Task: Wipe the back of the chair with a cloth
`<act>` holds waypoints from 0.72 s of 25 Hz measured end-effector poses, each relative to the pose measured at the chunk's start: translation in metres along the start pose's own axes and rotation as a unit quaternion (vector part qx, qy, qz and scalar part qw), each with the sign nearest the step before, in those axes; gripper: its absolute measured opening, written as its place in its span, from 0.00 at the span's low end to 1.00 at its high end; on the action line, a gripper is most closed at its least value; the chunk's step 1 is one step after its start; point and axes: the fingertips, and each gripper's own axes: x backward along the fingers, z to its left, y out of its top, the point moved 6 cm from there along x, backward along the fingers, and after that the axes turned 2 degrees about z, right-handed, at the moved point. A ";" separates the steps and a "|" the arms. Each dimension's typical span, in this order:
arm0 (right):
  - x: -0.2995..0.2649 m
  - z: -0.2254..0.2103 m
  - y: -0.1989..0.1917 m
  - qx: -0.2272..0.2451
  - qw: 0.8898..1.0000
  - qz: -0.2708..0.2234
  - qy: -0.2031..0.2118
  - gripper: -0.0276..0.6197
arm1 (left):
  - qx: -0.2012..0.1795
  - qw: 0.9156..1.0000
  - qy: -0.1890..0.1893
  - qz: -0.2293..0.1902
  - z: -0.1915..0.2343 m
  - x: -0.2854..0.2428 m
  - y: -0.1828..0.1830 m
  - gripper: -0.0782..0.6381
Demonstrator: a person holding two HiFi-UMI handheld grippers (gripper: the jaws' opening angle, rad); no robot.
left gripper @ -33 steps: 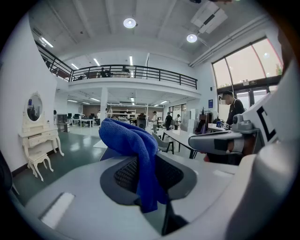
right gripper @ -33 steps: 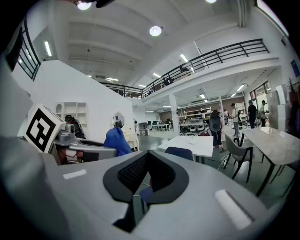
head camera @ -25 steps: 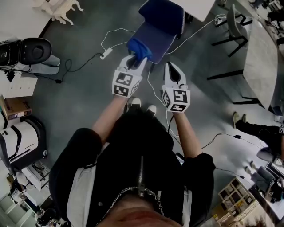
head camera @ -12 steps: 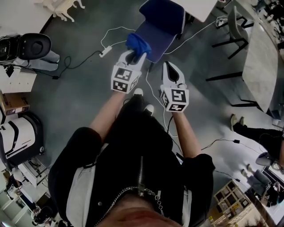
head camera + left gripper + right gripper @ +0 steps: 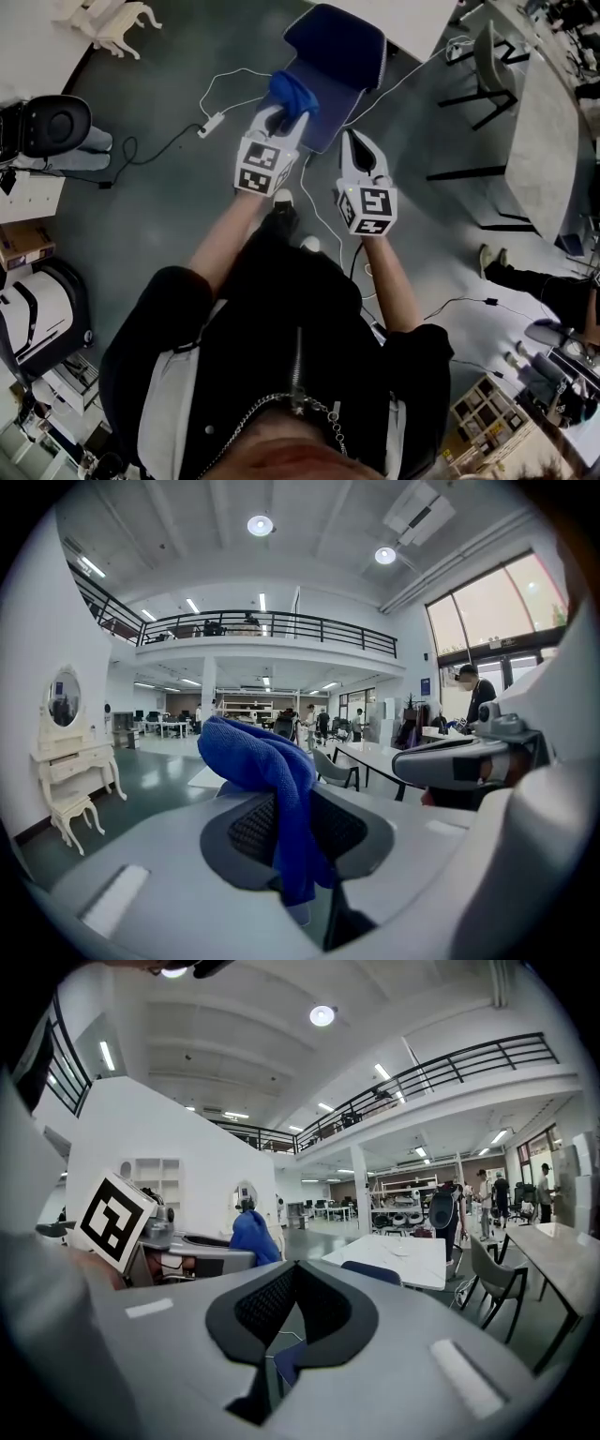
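Far centre, chair [image 5: 337, 42]: back on far side, seat nearer.
Cloth [image 5: 291, 92]: over seat, clamped in left gripper [image 5: 279, 120].
Right gripper [image 5: 355, 141]: jaws together, empty.
Next: carry cloth farther, press it flat on back.

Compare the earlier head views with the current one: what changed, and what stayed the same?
The person stepped slightly: the shoes shifted. The left hand-held gripper edged the blue cloth a little farther along the blue chair seat. Unchanged: it still clamps the cloth; the right hand-held gripper stays shut, empty, beside it.
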 end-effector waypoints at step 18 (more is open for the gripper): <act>-0.111 -0.024 0.024 -0.012 0.998 0.022 -0.050 0.05 | -0.001 0.999 -0.044 0.017 0.092 -0.098 0.010 0.24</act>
